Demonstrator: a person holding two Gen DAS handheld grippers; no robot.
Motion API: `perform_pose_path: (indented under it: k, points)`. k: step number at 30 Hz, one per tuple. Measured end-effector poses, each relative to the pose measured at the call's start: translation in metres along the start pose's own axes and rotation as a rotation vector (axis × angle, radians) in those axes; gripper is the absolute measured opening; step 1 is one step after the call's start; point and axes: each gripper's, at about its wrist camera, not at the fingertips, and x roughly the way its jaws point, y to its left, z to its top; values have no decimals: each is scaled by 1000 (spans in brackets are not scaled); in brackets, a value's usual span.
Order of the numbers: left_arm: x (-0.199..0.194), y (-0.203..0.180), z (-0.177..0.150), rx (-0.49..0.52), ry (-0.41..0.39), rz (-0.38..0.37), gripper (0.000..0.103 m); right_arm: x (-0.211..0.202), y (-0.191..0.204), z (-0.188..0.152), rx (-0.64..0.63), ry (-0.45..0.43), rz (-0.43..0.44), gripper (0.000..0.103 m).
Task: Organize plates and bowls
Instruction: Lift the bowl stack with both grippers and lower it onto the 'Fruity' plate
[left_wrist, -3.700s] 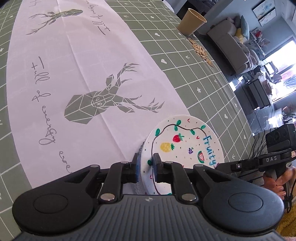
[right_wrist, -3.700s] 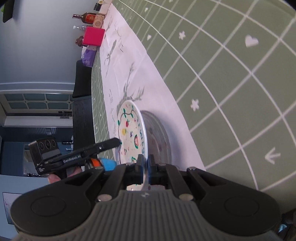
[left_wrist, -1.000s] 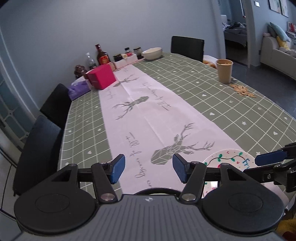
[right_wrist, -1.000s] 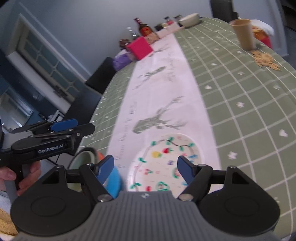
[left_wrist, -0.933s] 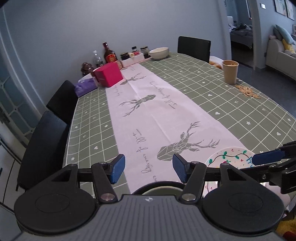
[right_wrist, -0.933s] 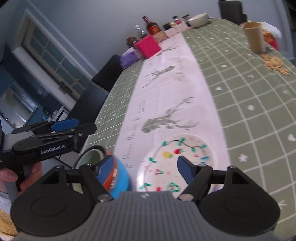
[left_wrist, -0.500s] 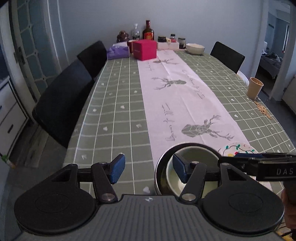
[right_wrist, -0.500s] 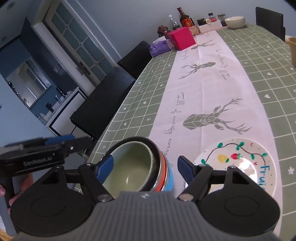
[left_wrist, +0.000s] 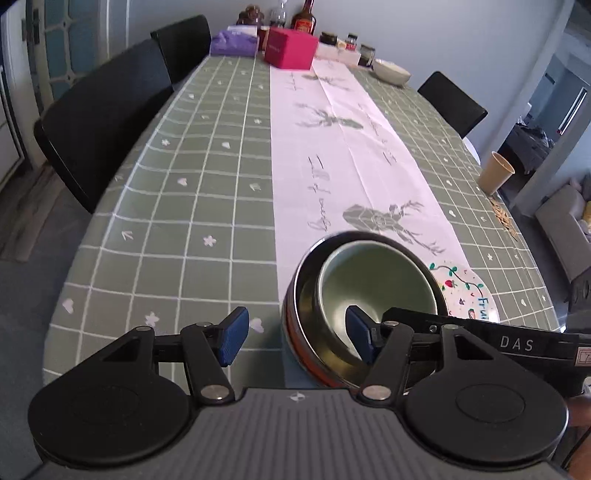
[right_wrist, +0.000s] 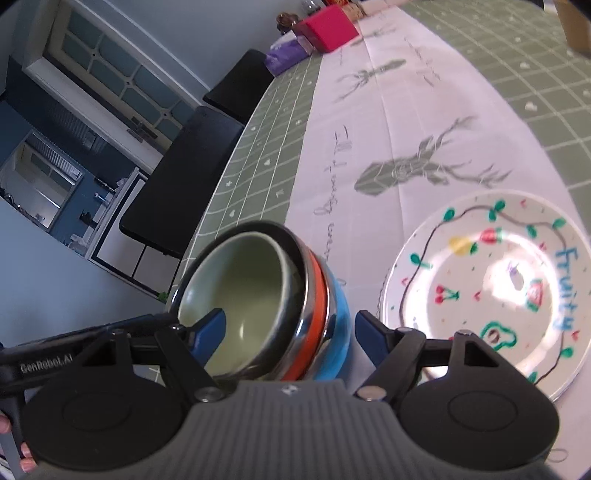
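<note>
A stack of nested bowls (left_wrist: 365, 295) stands at the near table edge: a pale green bowl inside a steel one, with orange and blue ones below (right_wrist: 317, 306). A white "Fruity" plate (right_wrist: 491, 284) with painted fruit lies right of the stack, also in the left wrist view (left_wrist: 467, 291). My left gripper (left_wrist: 295, 338) is open, its right finger over the stack's near rim. My right gripper (right_wrist: 291, 330) is open, its fingers on either side of the stack's near part.
A green checked tablecloth (left_wrist: 184, 206) with a white deer runner (left_wrist: 351, 158) covers the table. A pink box (left_wrist: 291, 48), bottles, jars and a white bowl (left_wrist: 391, 72) stand at the far end. A paper cup (left_wrist: 496, 173) stands at the right edge. Black chairs (left_wrist: 99, 114) line the left side.
Both grippers let go of the Fruity plate, which now lies flat on the table. They opened and swung to the bowl stack, which now sits close under both.
</note>
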Motion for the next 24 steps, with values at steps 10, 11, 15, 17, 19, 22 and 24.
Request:
perform_pose_path:
  k: [10, 11, 15, 17, 19, 22, 24]
  points:
    - [23, 11, 0, -105, 95, -37, 75, 12, -15, -7, 158, 71, 49, 88]
    - [25, 13, 0, -126, 101, -45, 75, 12, -15, -7, 163, 62, 61, 90]
    - [40, 31, -4, -262, 148, -121, 81, 10, -13, -8, 180, 49, 72, 99]
    - [48, 41, -5, -328, 180, -170, 82, 10, -14, -8, 196, 35, 67, 100]
    - [56, 49, -8, -387, 203, -211, 82, 11, -13, -7, 204, 35, 60, 100]
    - [70, 62, -12, -493, 253, -275, 84, 16, -8, -6, 183, 55, 53, 100]
    - [78, 69, -14, -547, 284, -316, 86, 18, -8, -4, 194, 55, 63, 101]
